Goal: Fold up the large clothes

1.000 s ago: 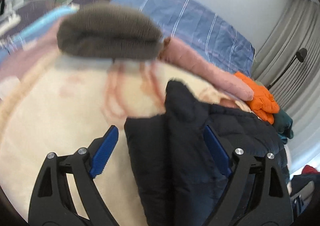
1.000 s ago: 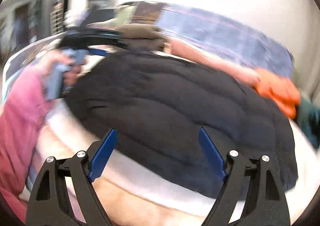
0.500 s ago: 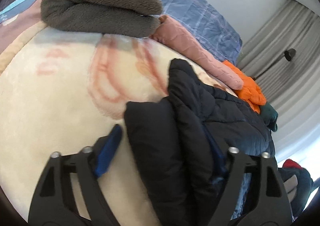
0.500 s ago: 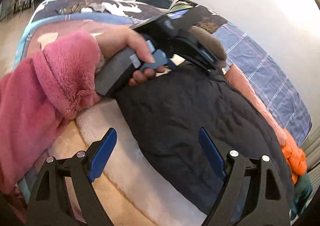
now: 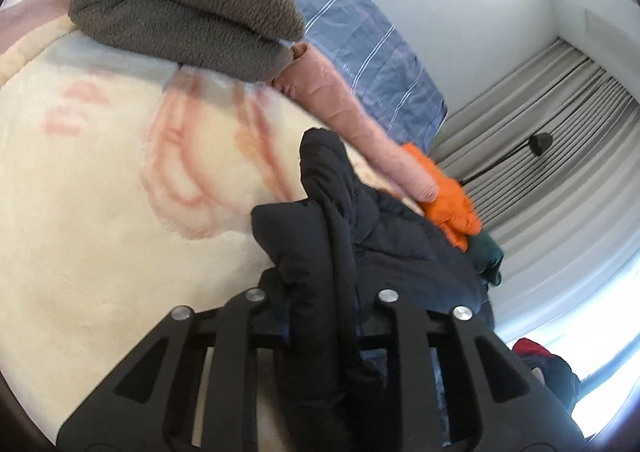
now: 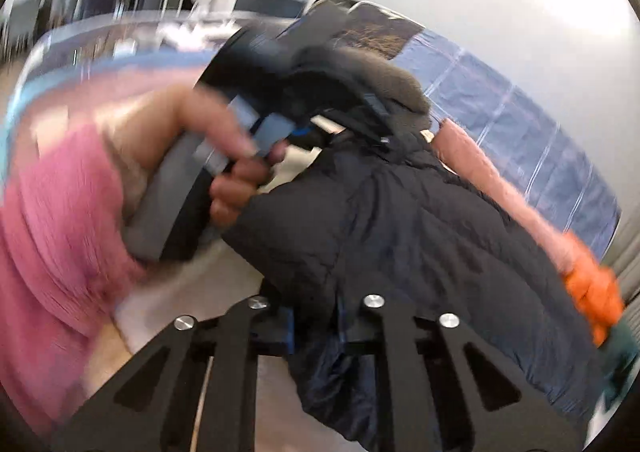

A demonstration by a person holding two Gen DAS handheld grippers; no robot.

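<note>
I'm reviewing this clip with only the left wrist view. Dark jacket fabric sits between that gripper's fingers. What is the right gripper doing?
Observer: The right gripper is at the black jacket too. Its jaws are closing with the jacket's near edge between them.
Operator: Can you see what holds the left one?
Observer: Yes, a hand in a pink fleecy sleeve grips the handle of the left gripper, whose jaws are closing on the jacket's far end.

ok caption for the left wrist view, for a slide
Left hand-held gripper closing on a dark puffer jacket lying on a cream blanket.
</note>
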